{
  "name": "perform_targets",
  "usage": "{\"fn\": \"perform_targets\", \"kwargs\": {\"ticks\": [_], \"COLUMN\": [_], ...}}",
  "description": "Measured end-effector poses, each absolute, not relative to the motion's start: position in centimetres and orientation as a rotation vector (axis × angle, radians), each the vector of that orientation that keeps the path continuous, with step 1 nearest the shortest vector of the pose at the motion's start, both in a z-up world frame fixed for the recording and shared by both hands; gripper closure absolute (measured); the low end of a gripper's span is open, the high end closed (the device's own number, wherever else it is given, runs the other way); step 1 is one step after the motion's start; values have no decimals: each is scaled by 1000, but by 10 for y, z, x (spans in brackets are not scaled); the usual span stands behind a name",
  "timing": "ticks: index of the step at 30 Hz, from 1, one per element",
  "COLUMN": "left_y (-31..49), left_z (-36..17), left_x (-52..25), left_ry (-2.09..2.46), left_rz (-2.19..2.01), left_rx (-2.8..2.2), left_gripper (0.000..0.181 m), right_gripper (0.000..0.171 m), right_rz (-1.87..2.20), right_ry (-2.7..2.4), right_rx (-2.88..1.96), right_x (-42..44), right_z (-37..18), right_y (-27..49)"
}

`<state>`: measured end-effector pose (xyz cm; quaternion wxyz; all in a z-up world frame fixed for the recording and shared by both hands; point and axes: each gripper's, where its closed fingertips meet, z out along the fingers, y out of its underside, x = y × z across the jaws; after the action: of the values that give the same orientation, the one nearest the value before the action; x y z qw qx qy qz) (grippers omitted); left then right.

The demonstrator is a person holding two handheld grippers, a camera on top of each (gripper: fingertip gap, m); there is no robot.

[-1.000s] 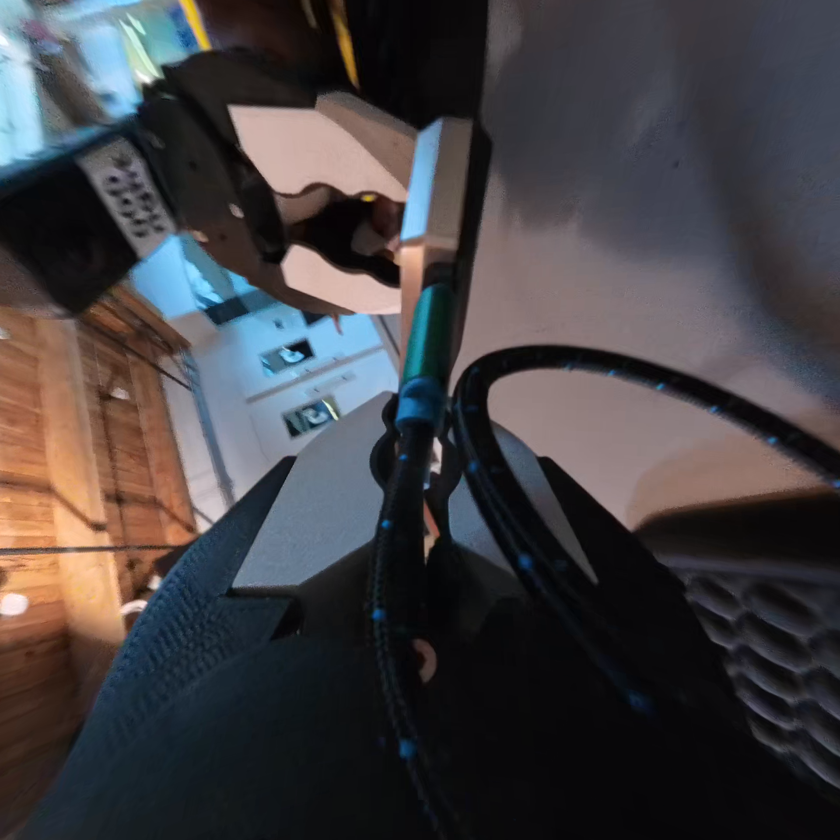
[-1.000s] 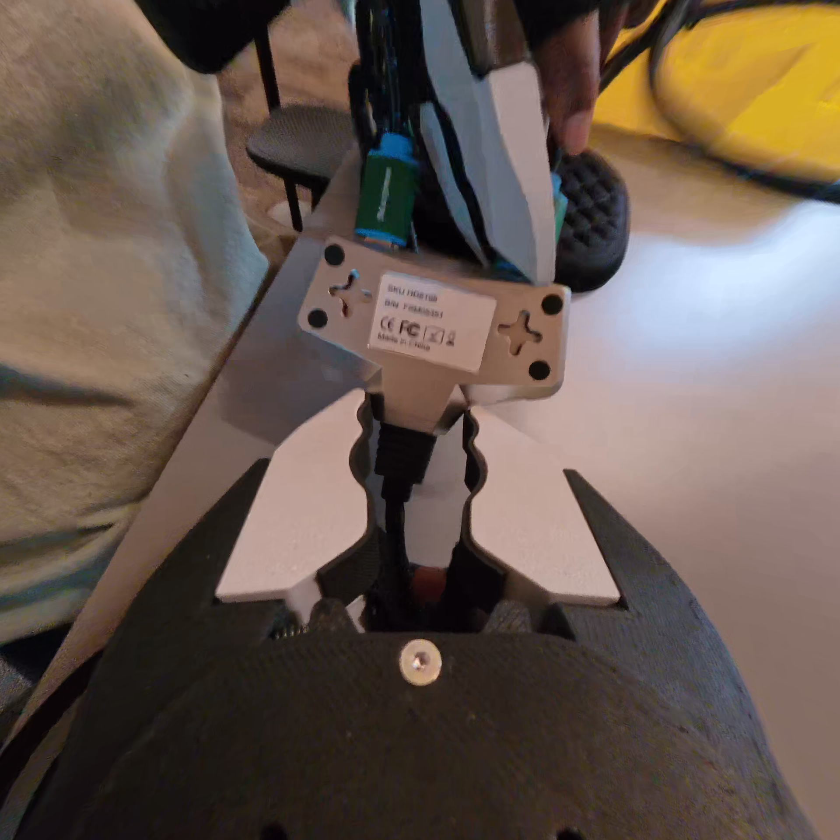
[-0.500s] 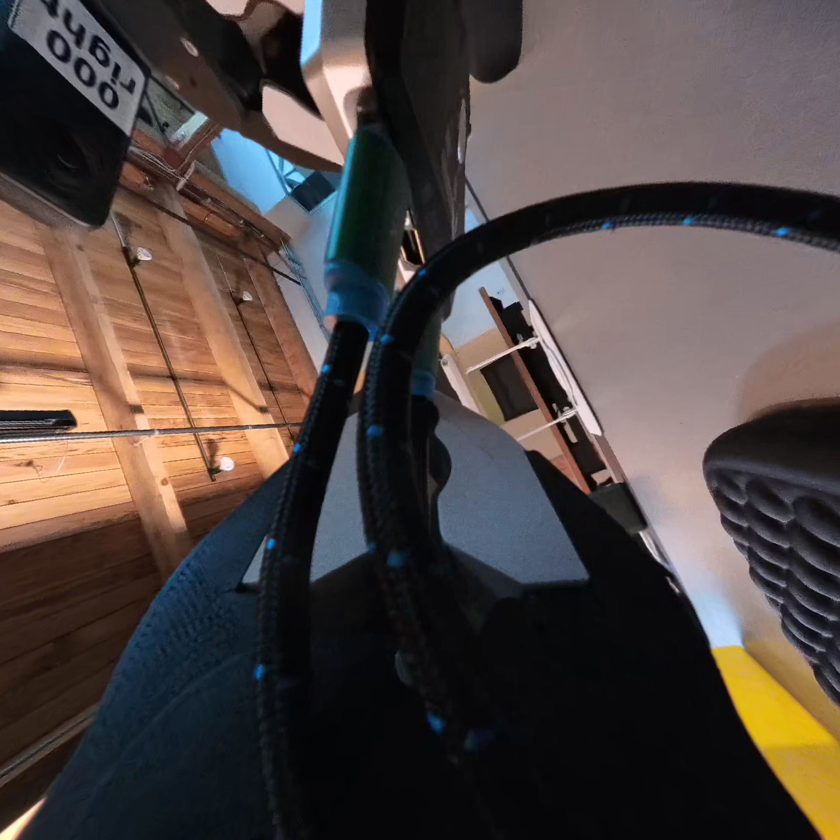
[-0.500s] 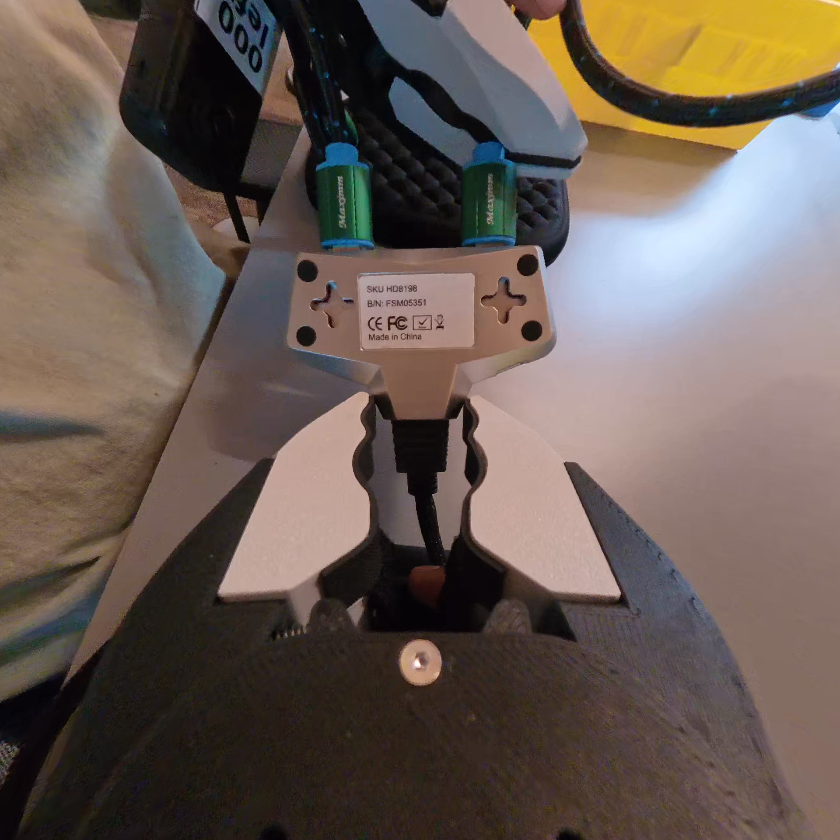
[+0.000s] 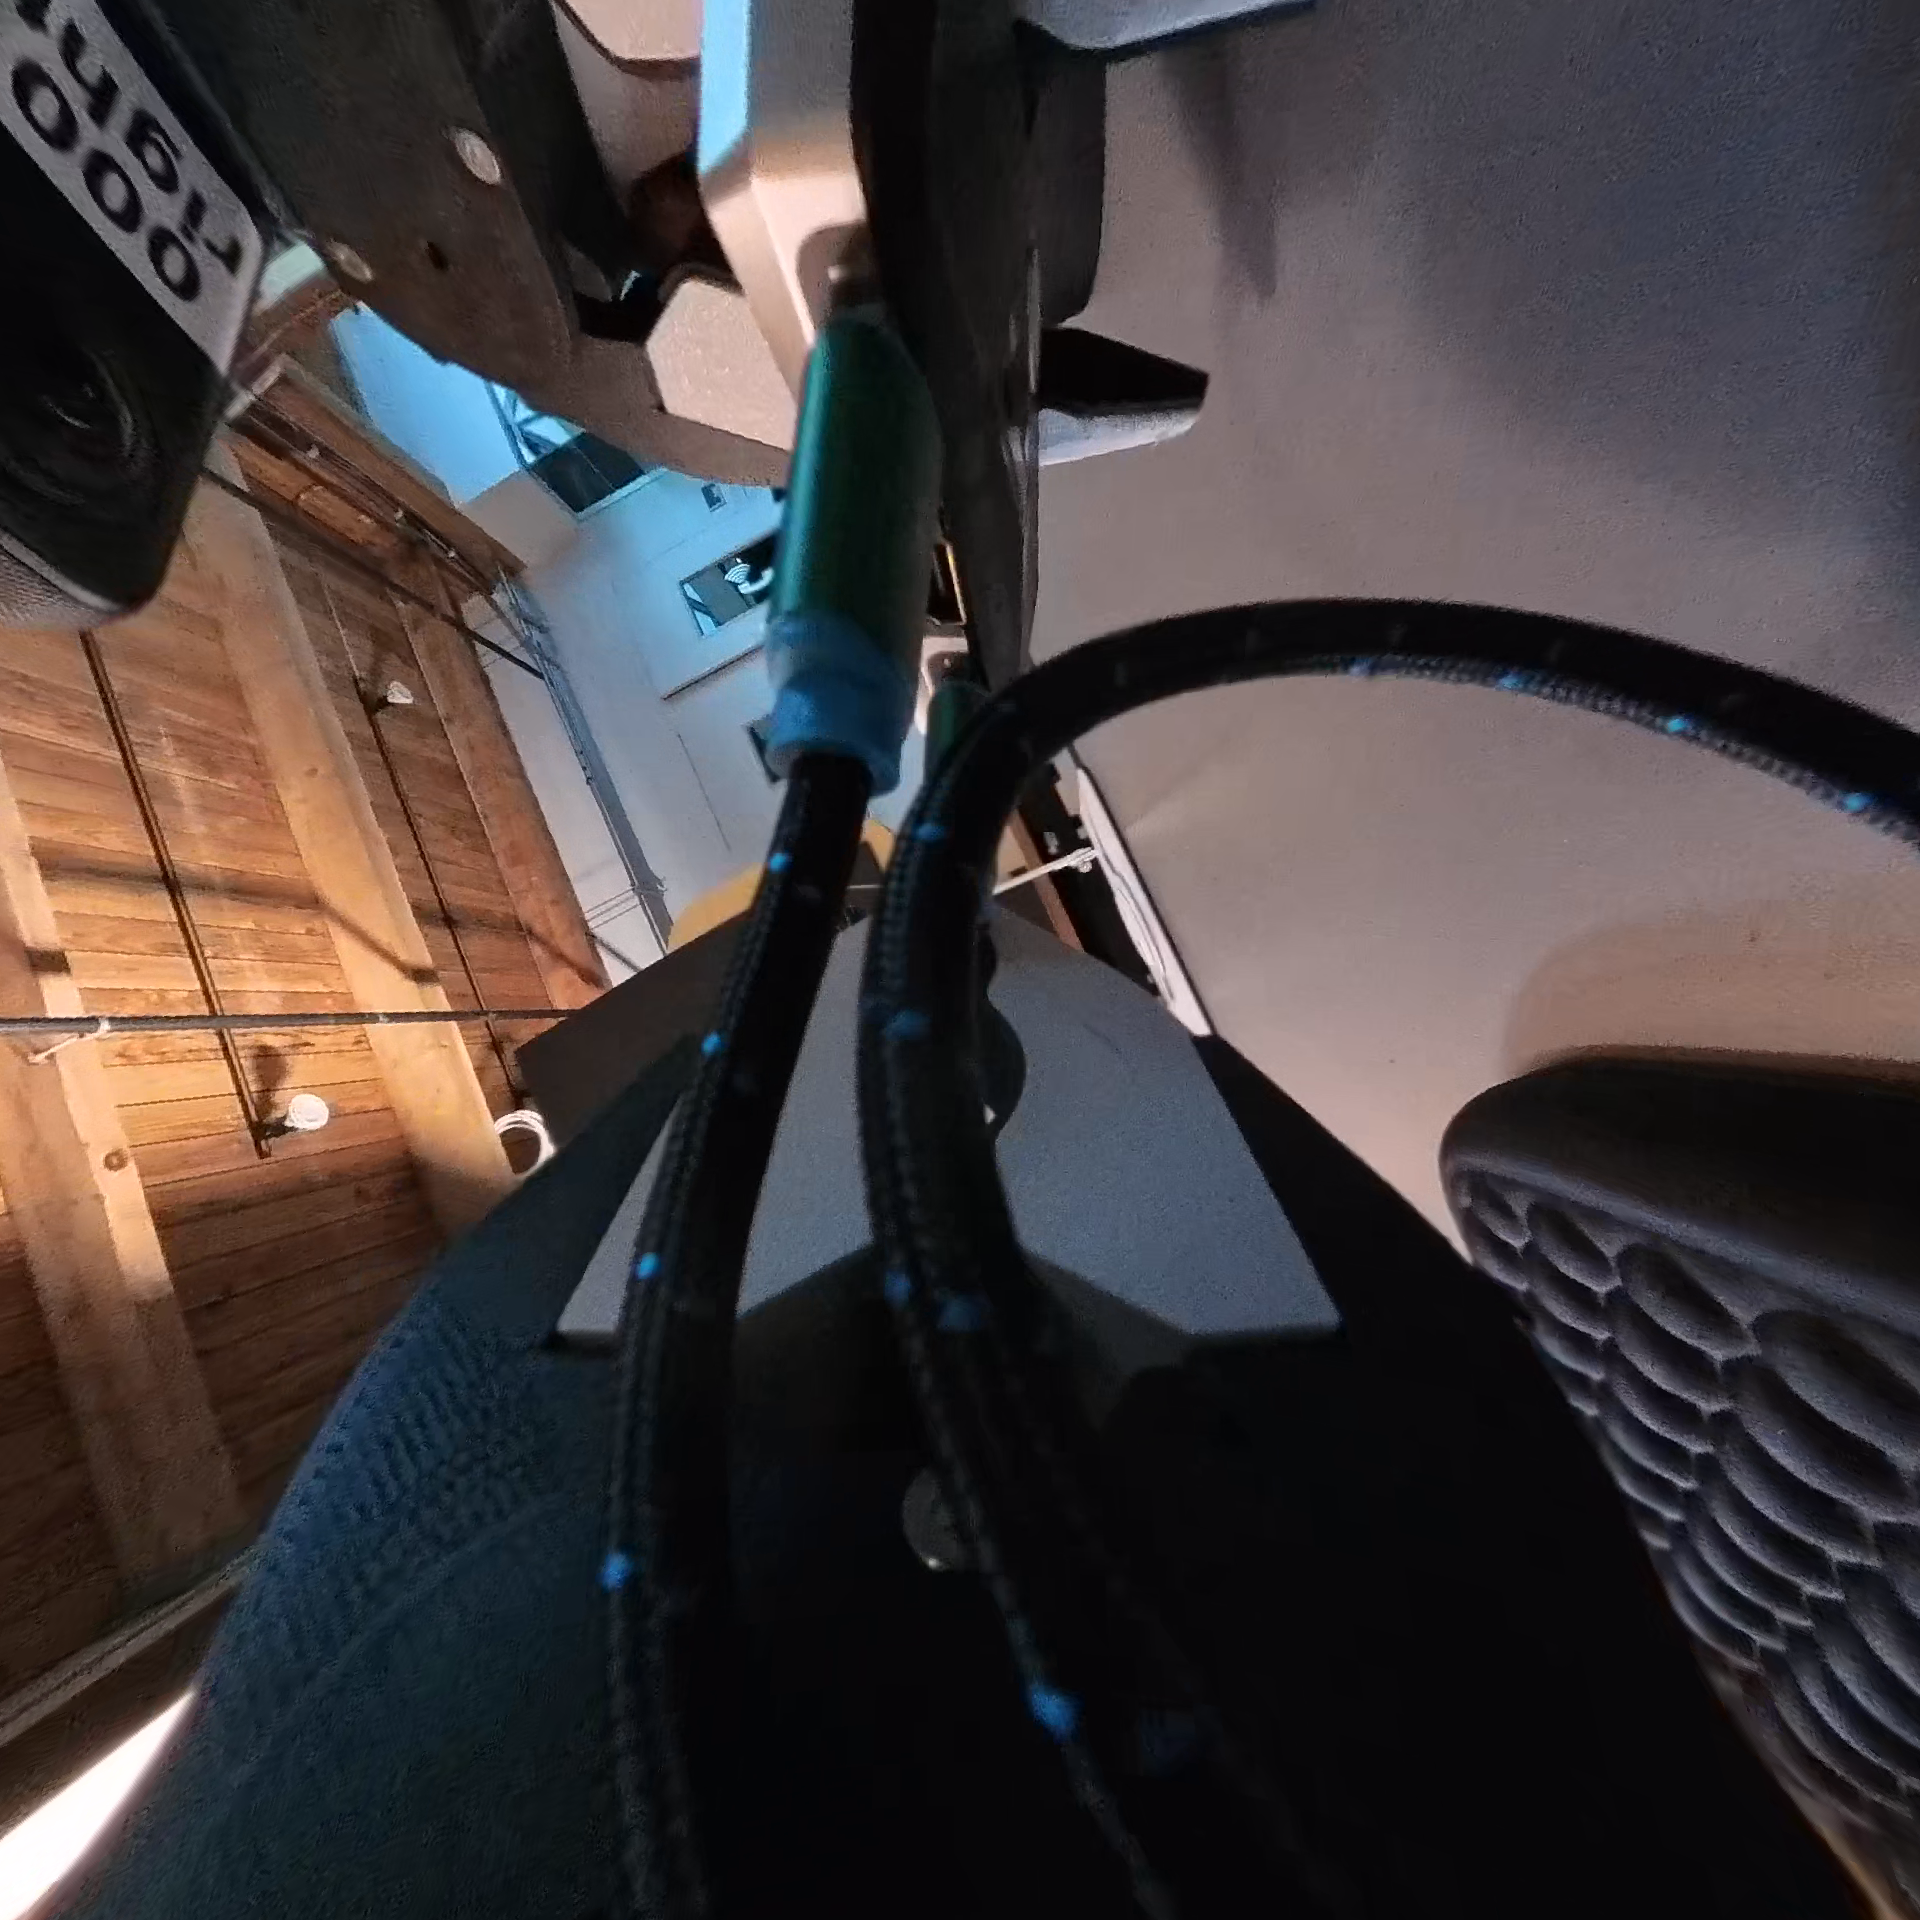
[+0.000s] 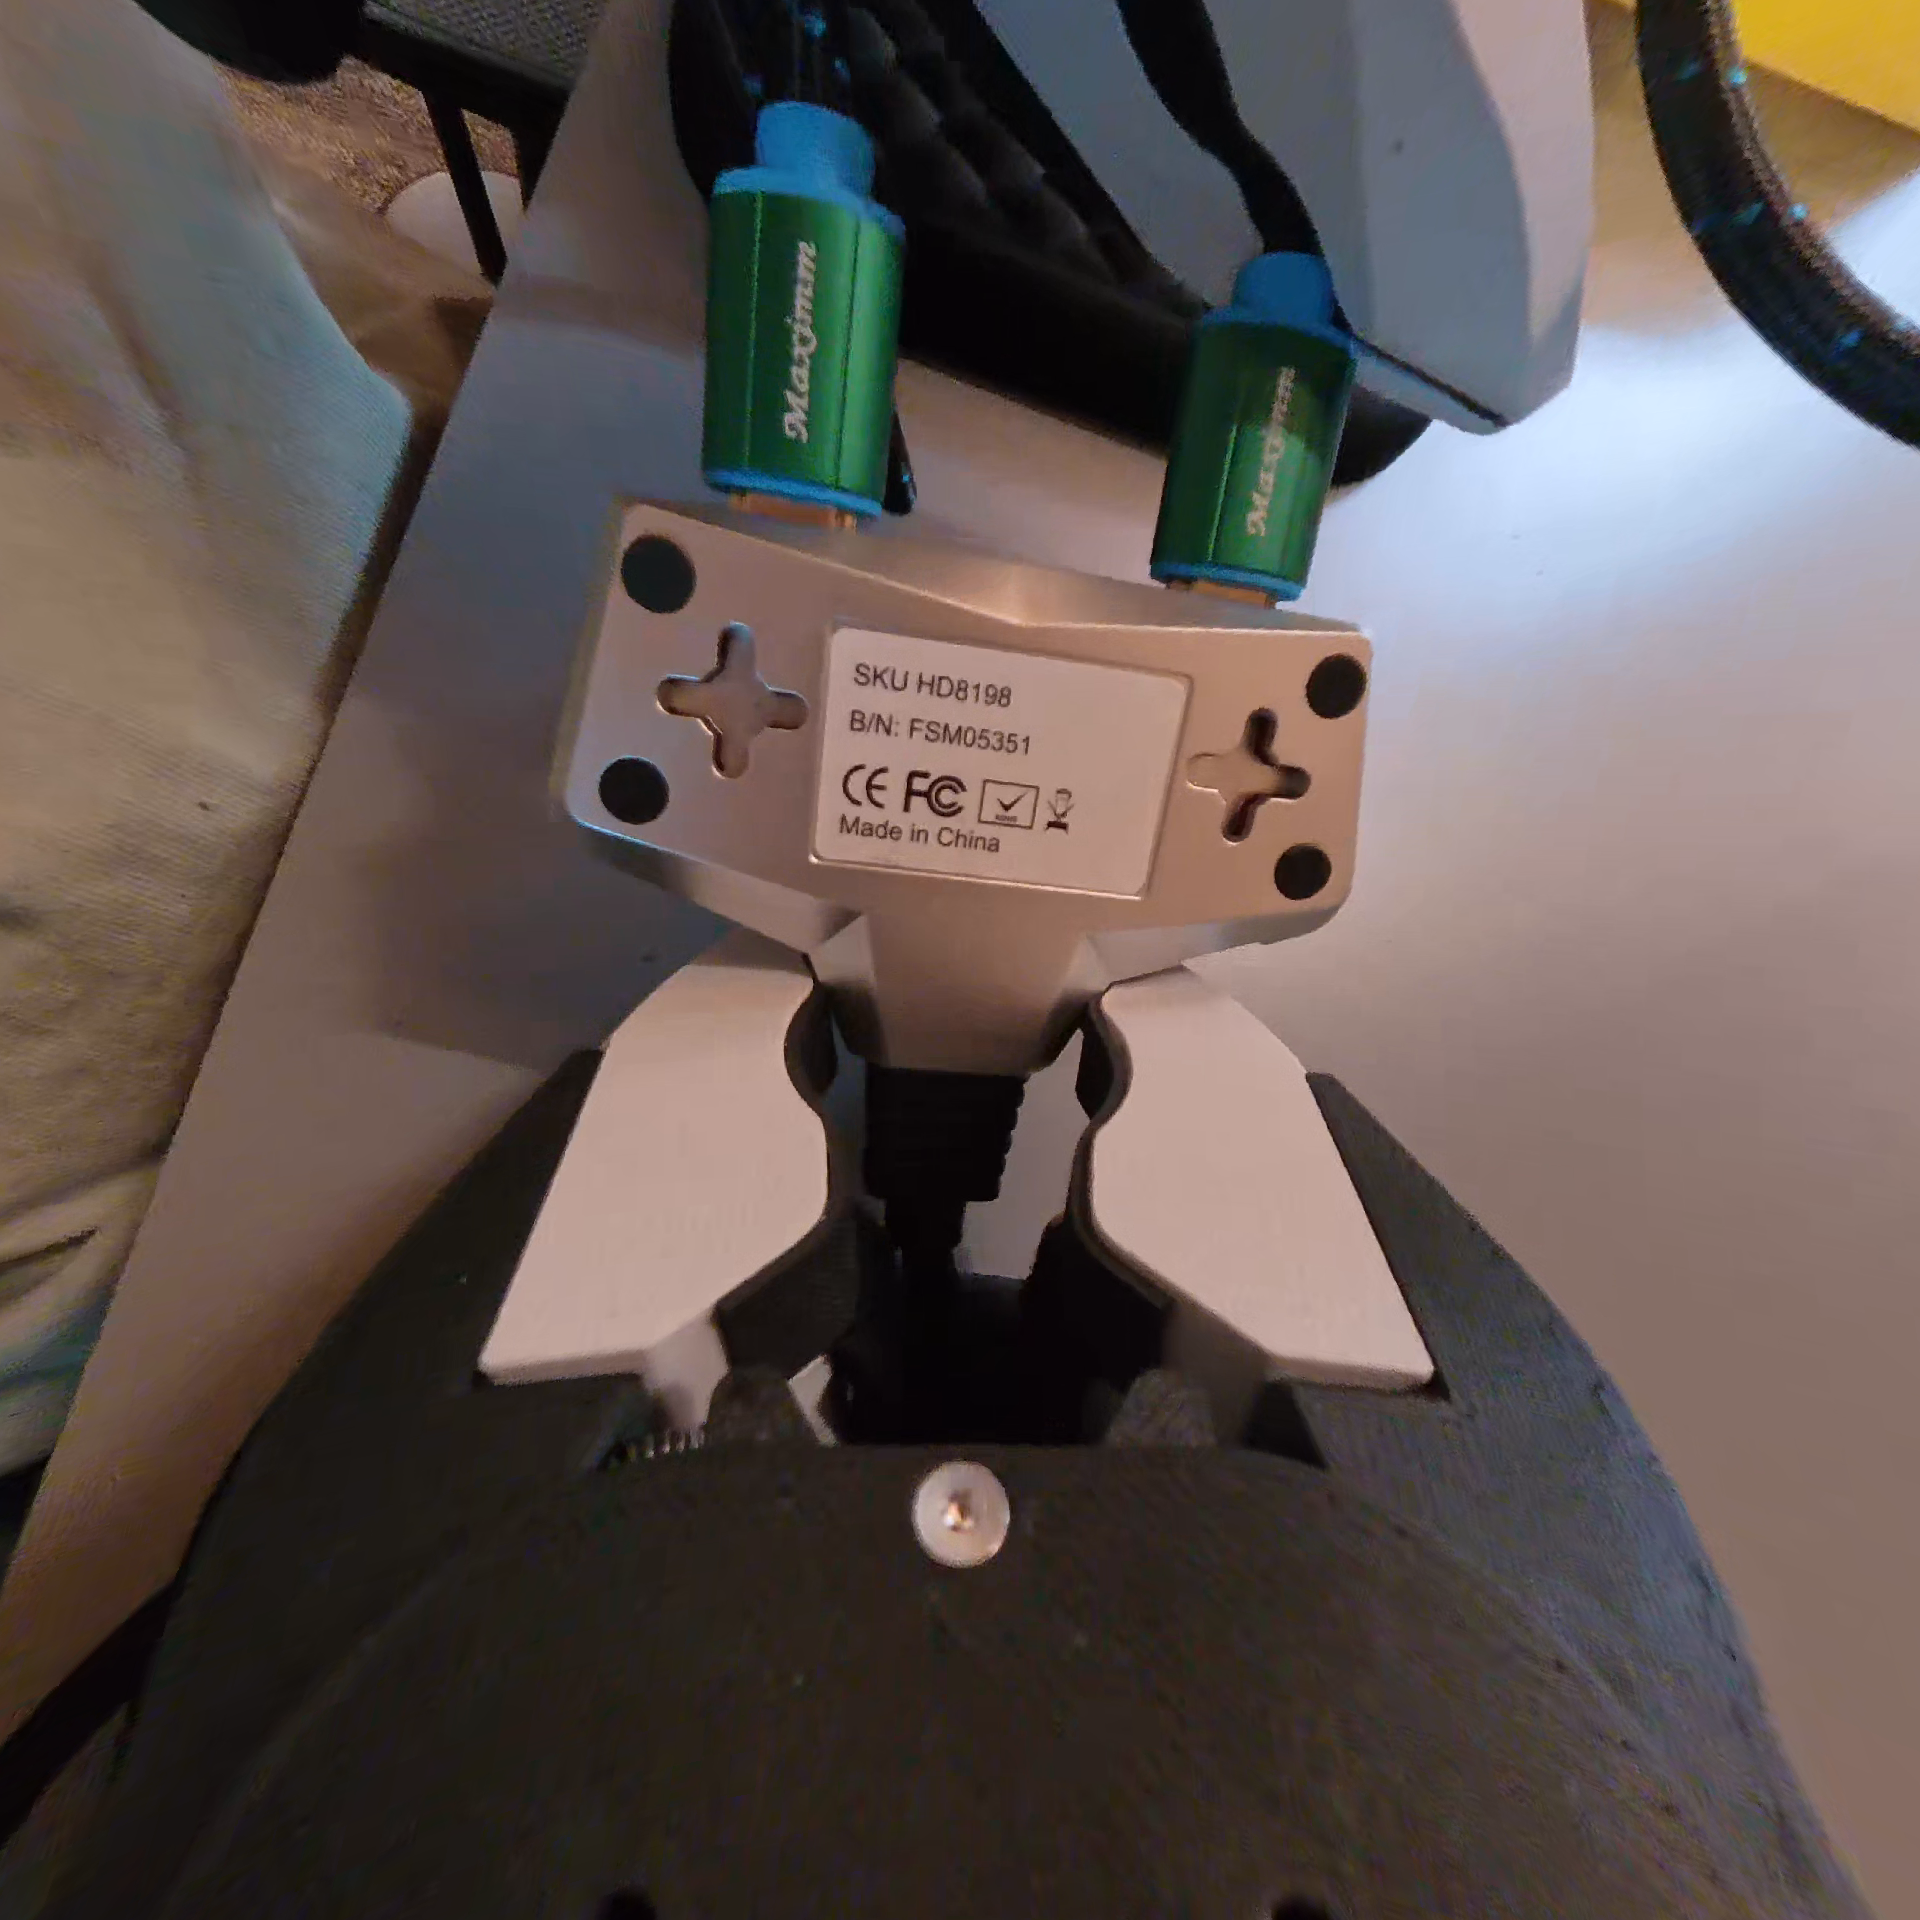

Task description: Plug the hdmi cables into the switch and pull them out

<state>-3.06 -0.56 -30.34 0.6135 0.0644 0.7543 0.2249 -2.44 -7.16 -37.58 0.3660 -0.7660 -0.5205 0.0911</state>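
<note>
From my left feed I see a wooden plank wall in warm light, crossed by thin dark rods, with a pale blue-white wall beyond it. My right feed shows the pale grey bench, a yellow surface at its far corner, and brownish floor past the bench's edge.

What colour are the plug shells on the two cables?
Green with blue end caps, on both plugs; clearest in the right wrist view.
</note>
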Motion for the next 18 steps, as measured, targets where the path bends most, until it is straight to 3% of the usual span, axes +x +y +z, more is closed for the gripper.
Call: {"fn": "perform_targets", "kwargs": {"ticks": [7, 11, 18], "left_y": [14, 38, 42], "left_z": [-272, -203, -98], "left_x": [-26, -52, -169], "left_ry": [1651, 1496, 856], "left_rz": [592, 556, 138], "left_rx": [149, -56, -357], "left_gripper": [180, 129, 135], "right_gripper": [128, 129, 129], "right_rz": [166, -14, -218], "right_ry": [-1162, -1037, -806], "right_rx": [-1891, -1814, -1669], "right_x": [-19, 5, 36], "right_z": [-351, -314, -242], "right_y": [-50, -32, -12]}}
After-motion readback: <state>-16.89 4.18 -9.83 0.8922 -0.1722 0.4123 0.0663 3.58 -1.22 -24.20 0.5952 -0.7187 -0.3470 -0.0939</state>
